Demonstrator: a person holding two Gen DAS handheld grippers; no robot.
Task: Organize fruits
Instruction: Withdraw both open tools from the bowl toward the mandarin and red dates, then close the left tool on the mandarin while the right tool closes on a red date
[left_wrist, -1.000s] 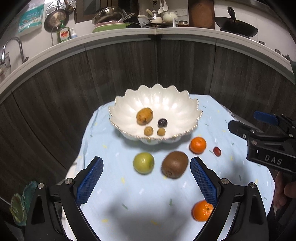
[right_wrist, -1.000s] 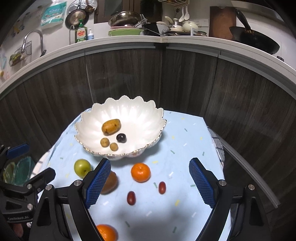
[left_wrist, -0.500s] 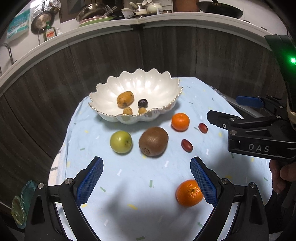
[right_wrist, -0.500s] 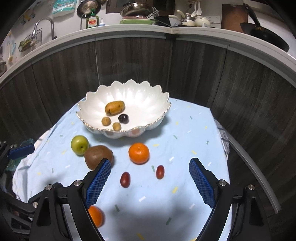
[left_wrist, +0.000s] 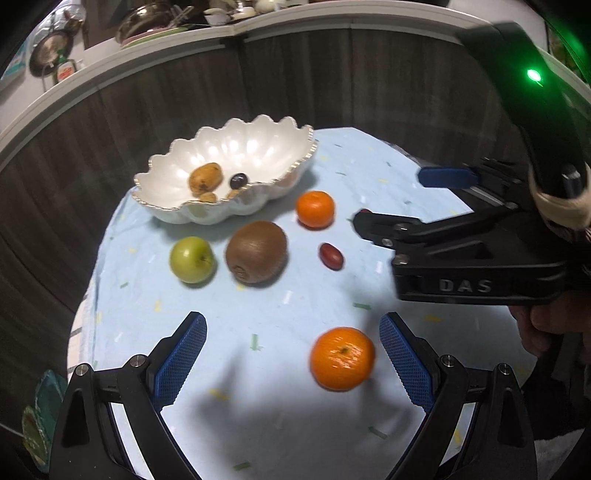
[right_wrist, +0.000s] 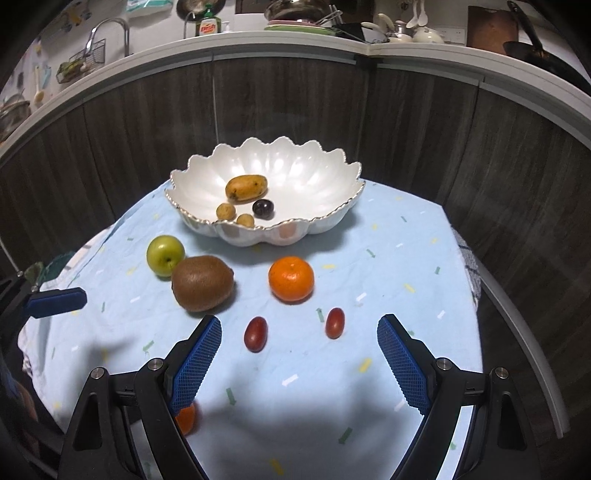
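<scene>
A white scalloped bowl (left_wrist: 258, 147) (right_wrist: 317, 173) at the back of the blue cloth holds a yellow fruit (right_wrist: 246, 187), a dark grape (right_wrist: 263, 208) and two small brown fruits. On the cloth lie a green apple (left_wrist: 192, 259) (right_wrist: 165, 254), a kiwi (left_wrist: 256, 252) (right_wrist: 202, 283), a far orange (left_wrist: 315, 209) (right_wrist: 291, 279), a near orange (left_wrist: 342, 358) and two red dates (right_wrist: 255, 333) (right_wrist: 334, 322). My left gripper (left_wrist: 291, 354) is open, the near orange just inside its right finger. My right gripper (right_wrist: 299, 354) is open above the cloth, short of the dates.
The round table's cloth (right_wrist: 406, 258) ends close to dark wood cabinet fronts (right_wrist: 406, 129) under a kitchen counter with pans and dishes. The right gripper's body (left_wrist: 472, 266) reaches in over the right side of the table in the left wrist view.
Both grippers have pulled back and lowered toward the front of the table. The near orange now sits between the left fingers; the dates now lie just ahead of the right gripper.
</scene>
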